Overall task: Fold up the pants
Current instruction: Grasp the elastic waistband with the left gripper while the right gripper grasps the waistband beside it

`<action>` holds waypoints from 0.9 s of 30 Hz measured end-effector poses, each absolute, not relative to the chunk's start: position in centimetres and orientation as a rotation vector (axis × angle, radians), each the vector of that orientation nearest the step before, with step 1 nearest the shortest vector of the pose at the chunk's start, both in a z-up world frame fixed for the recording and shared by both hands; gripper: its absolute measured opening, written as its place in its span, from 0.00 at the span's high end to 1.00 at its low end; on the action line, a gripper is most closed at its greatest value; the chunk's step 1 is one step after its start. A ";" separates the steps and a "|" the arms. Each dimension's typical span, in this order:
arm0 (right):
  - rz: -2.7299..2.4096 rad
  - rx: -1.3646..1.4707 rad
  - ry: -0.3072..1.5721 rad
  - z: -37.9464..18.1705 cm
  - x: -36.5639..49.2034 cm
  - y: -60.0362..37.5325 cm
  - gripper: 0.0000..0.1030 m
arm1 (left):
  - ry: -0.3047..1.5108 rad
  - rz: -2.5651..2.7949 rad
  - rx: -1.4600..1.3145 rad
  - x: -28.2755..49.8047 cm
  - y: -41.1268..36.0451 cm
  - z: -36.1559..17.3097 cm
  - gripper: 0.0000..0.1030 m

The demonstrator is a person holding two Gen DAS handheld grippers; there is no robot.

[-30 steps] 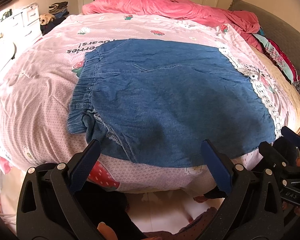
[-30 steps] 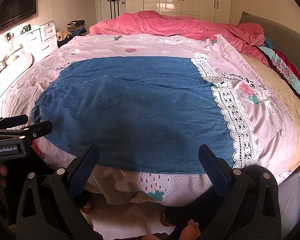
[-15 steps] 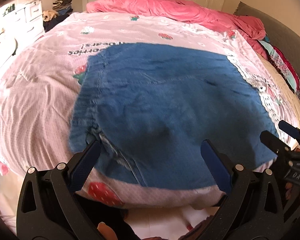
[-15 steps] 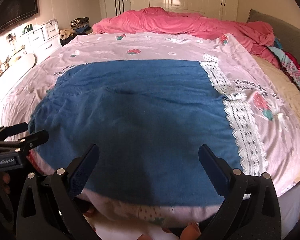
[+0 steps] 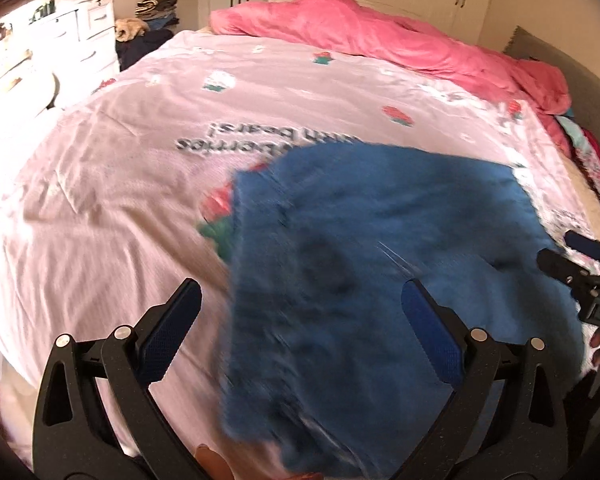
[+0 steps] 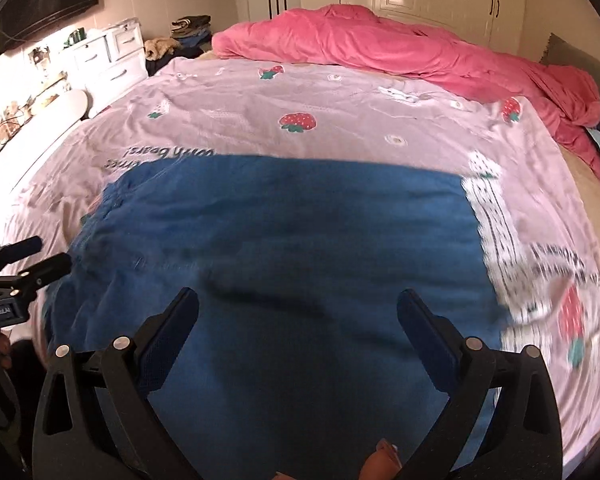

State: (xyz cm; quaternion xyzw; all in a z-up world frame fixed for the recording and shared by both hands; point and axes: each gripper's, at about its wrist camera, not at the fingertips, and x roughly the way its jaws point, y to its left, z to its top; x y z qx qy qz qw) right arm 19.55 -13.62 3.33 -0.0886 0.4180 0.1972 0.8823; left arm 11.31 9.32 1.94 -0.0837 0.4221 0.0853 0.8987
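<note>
One pair of blue denim pants (image 6: 284, 248) lies on one pink strawberry-print bedspread (image 6: 340, 120). One rumpled pink blanket (image 6: 380, 44) sits at the far end. Two black grippers: left gripper (image 5: 300, 312), right gripper (image 6: 298, 316). One white dresser (image 6: 112, 60) stands far left.

Bright daylight glare at left, heavy motion blur, fisheye bending and dark corners.
</note>
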 end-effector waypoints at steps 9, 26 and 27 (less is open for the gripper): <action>0.427 -0.352 0.837 3.2 25.6 -7.3 0.04 | 0.935 0.200 -0.158 17.2 13.1 1.1 0.09; 0.531 -0.505 0.832 0.5 30.7 -0.8 0.04 | 0.988 0.179 -0.064 23.0 14.7 -2.4 0.09; 0.547 -0.508 0.841 0.3 31.0 -0.6 0.04 | 0.981 0.177 -0.048 23.2 14.5 -2.2 0.10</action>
